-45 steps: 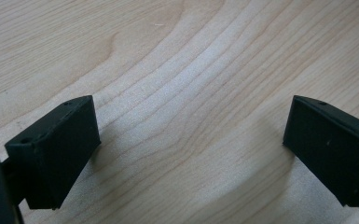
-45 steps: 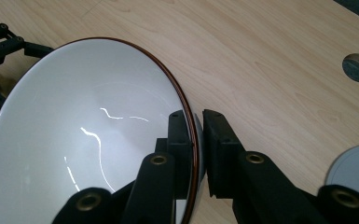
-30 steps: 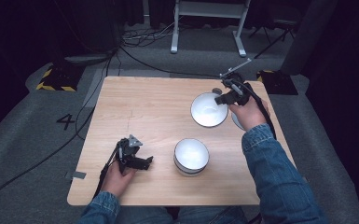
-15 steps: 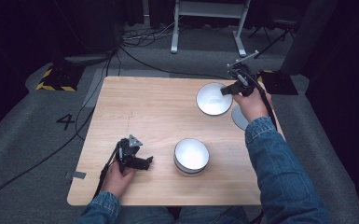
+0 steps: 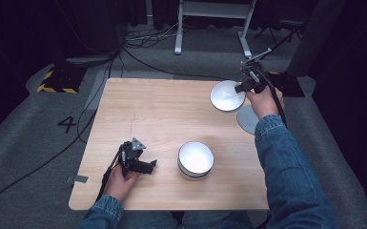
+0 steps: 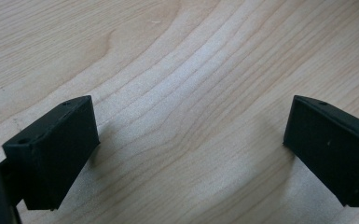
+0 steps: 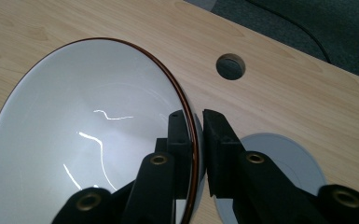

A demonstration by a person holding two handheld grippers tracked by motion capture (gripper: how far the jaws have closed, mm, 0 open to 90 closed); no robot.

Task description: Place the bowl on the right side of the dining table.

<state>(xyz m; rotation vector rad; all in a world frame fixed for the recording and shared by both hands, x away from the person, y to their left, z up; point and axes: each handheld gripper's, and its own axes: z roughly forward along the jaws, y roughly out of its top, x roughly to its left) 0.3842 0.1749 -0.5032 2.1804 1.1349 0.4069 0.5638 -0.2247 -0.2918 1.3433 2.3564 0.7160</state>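
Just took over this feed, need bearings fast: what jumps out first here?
The right gripper pinches the rim of a white bowl at the table's far right corner, one jaw inside, one outside. A second white bowl sits near the front edge at centre. The left gripper rests open on the table beside it, holding nothing.

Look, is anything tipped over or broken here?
Nothing broken or spilled. The white bowl with a brown rim is tilted, pinched at its edge by the right gripper above the wooden table.

The bowl is cut off by the picture's bottom-left edge
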